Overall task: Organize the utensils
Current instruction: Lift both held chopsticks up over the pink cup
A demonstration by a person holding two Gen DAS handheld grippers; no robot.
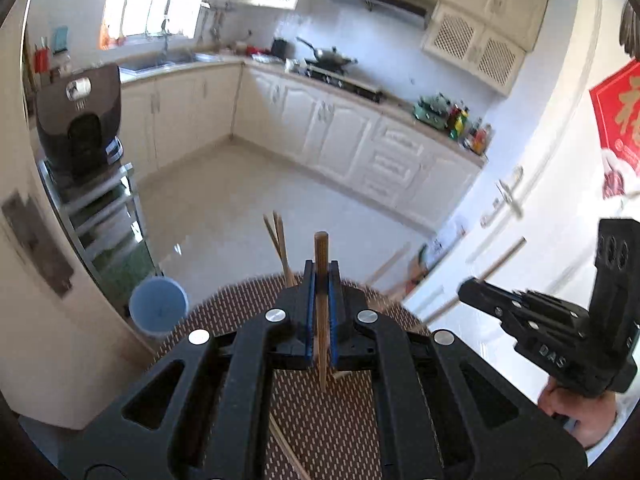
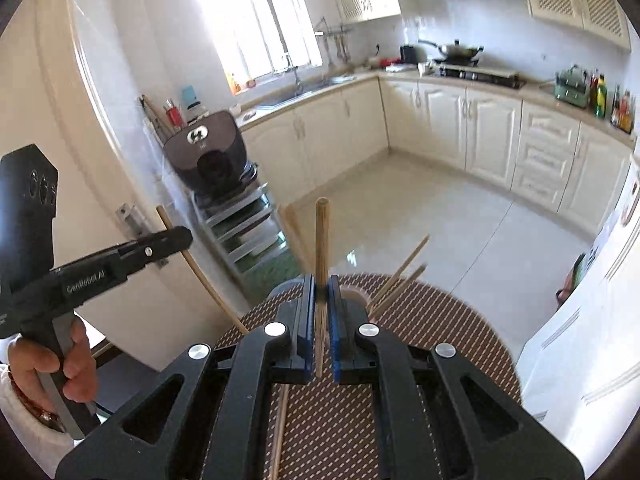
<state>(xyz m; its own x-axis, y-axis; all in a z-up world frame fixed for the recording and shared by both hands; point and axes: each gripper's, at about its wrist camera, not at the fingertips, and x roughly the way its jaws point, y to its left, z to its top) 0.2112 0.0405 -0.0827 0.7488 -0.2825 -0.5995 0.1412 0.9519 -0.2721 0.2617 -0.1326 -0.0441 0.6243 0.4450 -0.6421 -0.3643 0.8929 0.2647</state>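
chopsticks held: 2 | hand-held grippers: 2 | blue cup: 1

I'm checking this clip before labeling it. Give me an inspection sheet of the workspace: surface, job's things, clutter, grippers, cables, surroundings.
Surface: round table under a brown woven mat.
Job's things: one chopstick clamped in the left gripper; another chopstick clamped in the right gripper; loose chopsticks standing at angles just beyond the fingers, their holder mostly hidden; one more lying on the mat.
Clutter: blue cup at the mat's left edge.
Grippers: both shut, each on a chopstick.
Cables: nothing seen.
Surroundings: kitchen with cream cabinets, wok on the stove, steel rack.
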